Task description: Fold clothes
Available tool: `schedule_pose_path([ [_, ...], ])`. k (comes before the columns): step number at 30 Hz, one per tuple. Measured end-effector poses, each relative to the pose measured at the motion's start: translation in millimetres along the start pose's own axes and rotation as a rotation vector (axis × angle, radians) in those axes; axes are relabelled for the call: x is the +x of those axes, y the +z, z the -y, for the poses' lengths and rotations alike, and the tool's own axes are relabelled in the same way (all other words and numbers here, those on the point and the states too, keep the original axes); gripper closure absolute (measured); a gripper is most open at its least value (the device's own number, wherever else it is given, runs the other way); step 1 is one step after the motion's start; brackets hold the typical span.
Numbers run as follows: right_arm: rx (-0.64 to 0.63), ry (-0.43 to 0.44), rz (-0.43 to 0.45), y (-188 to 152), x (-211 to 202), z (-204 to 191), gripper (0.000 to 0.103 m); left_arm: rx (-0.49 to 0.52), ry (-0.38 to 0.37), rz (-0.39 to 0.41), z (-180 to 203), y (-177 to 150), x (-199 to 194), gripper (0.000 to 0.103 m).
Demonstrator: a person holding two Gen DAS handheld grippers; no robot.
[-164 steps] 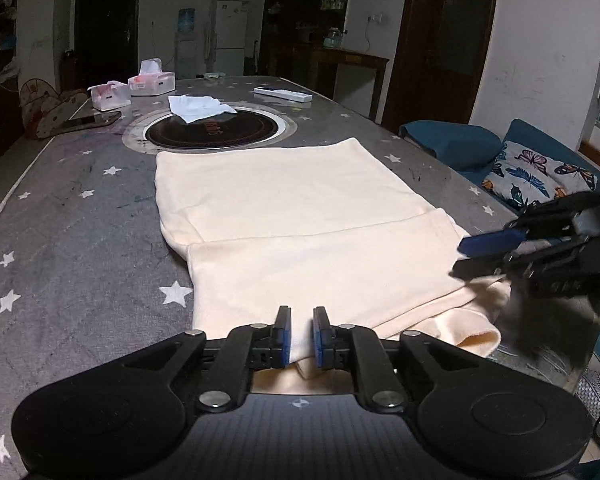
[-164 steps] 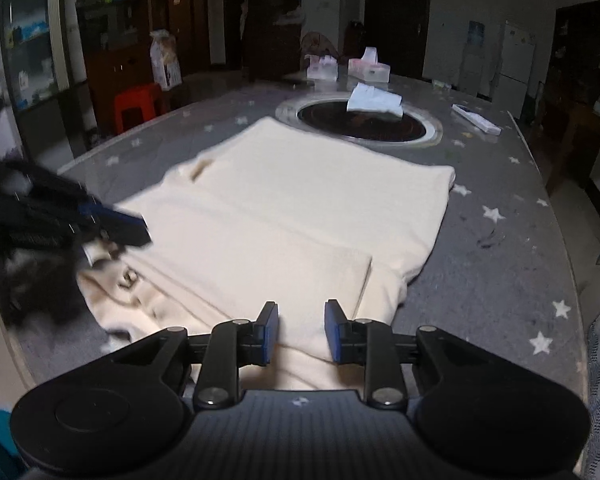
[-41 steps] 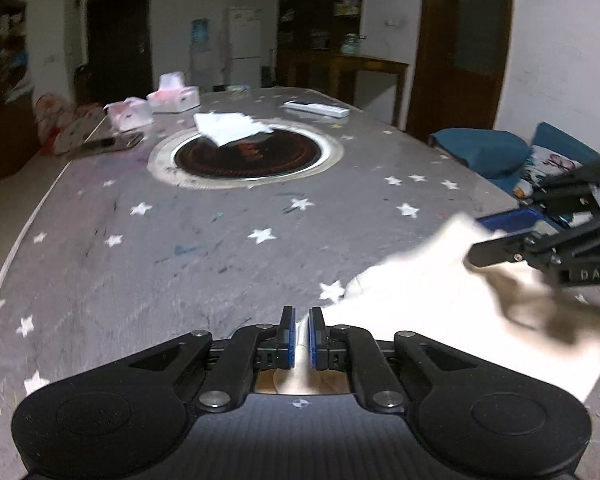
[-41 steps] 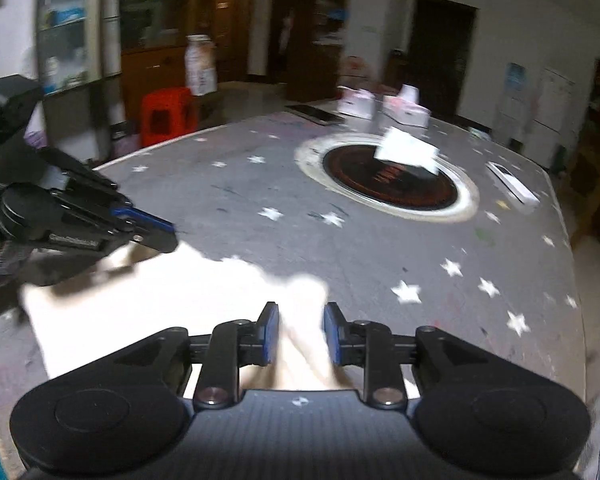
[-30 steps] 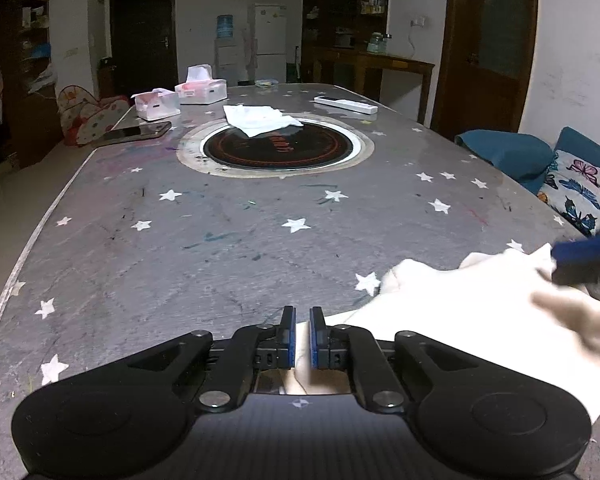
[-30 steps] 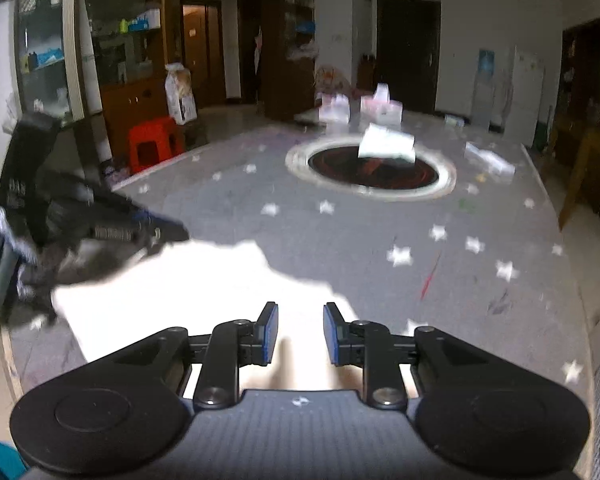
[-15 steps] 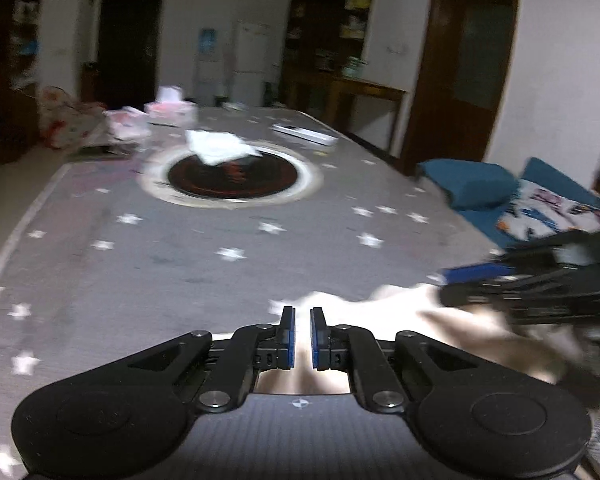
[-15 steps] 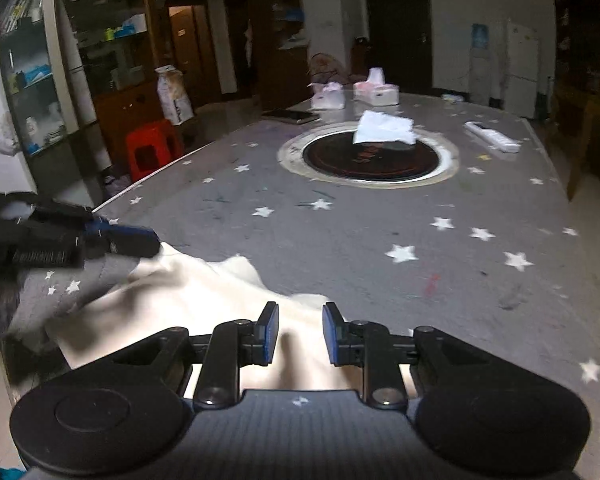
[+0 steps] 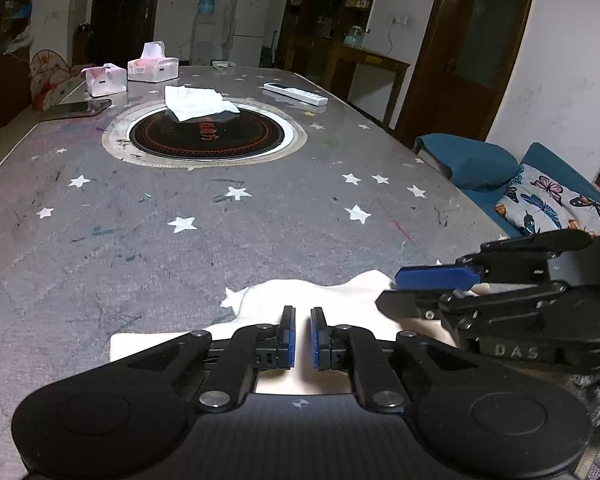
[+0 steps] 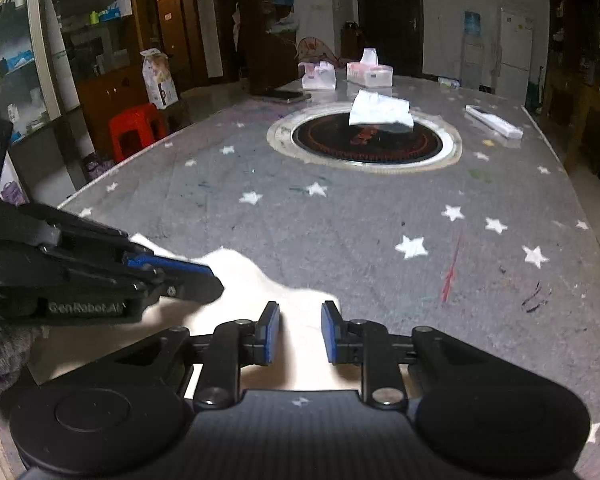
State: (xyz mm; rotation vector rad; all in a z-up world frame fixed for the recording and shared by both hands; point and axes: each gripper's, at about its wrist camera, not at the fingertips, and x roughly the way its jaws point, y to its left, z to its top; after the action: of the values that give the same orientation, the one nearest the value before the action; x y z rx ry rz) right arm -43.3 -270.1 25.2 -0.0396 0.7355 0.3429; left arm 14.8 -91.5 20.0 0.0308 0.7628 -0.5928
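A cream garment (image 9: 300, 300) lies bunched at the near edge of the grey star-patterned table (image 9: 180, 208); it also shows in the right wrist view (image 10: 252, 280). My left gripper (image 9: 302, 336) is nearly closed, its blue pads pinching a fold of the cloth; it enters the right wrist view from the left (image 10: 172, 268). My right gripper (image 10: 296, 332) has its pads apart with cloth lying between and under them; whether they press it is unclear. It shows at the right in the left wrist view (image 9: 432, 288).
A round black hob (image 9: 204, 136) with a white cloth (image 9: 196, 100) on it sits mid-table. Tissue boxes (image 9: 152, 68), a phone (image 9: 76, 109) and a remote (image 9: 296, 94) lie at the far end. A blue sofa (image 9: 500, 176) stands right; a red stool (image 10: 134, 130) left.
The garment, spread flat earlier, has been gathered into a small bundle at the near edge. Both grippers have come close together over it and the view has steadied.
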Motion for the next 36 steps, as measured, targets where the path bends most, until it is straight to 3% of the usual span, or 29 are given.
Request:
schedule_pose_path([
  [20,-0.084,-0.012,-0.023,4.9,5.2,-15.7,0.081,0.011,0.006,0.004,0.9,-1.5,1.0,0.093],
  [29,-0.06,-0.022,0.007,-30.3,-44.8,-6.2,0.081,0.006,0.008,0.005,-0.1,-1.0,2.0,0.092],
  [36,-0.007,-0.057,0.023,-54.0,-60.6,8.9,0.081,0.014,0.013,0.007,1.1,-1.5,1.9,0.092],
])
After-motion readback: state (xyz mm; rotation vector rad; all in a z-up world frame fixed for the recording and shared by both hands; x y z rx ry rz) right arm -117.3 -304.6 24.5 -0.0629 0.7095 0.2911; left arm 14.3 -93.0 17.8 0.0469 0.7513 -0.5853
